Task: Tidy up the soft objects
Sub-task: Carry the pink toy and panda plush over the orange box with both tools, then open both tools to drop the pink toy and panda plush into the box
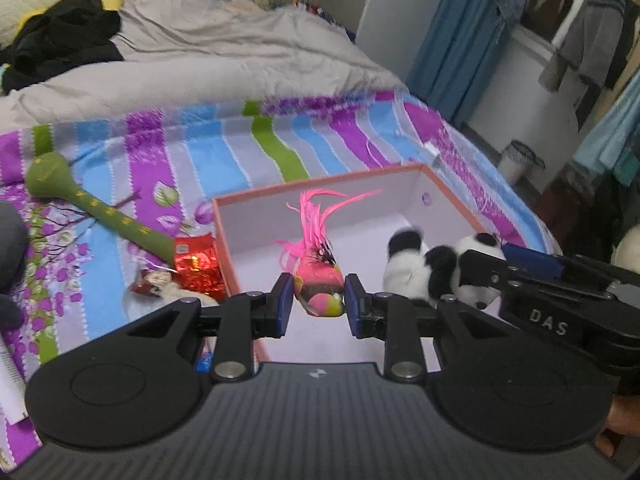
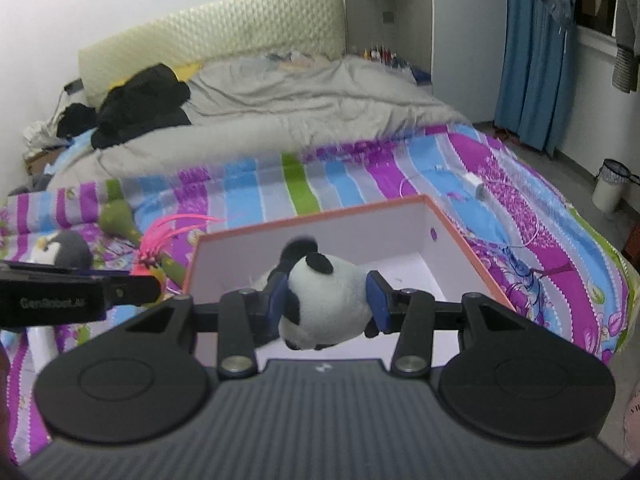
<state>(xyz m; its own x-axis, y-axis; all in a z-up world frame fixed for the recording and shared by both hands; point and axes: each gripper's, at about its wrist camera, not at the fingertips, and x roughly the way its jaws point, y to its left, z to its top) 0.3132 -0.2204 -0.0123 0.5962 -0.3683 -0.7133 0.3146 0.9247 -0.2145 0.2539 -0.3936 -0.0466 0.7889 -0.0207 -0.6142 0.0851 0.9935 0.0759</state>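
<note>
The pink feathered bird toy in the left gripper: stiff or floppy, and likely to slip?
The pink bird toy looks light and soft: the left gripper pinches only its small body. Its long feathers would probably flop and bend easily. The rounded body could twist between the pads.

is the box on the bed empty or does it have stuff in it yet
Empty: the box shows bare white floor; the panda and pink bird hang clamped above it.

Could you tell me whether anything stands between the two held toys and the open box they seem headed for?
Nothing visible does. The left gripper holds the pink feathered toy and the right gripper holds the panda plush, both at the box, whose top is open and whose visible floor is bare.
</note>
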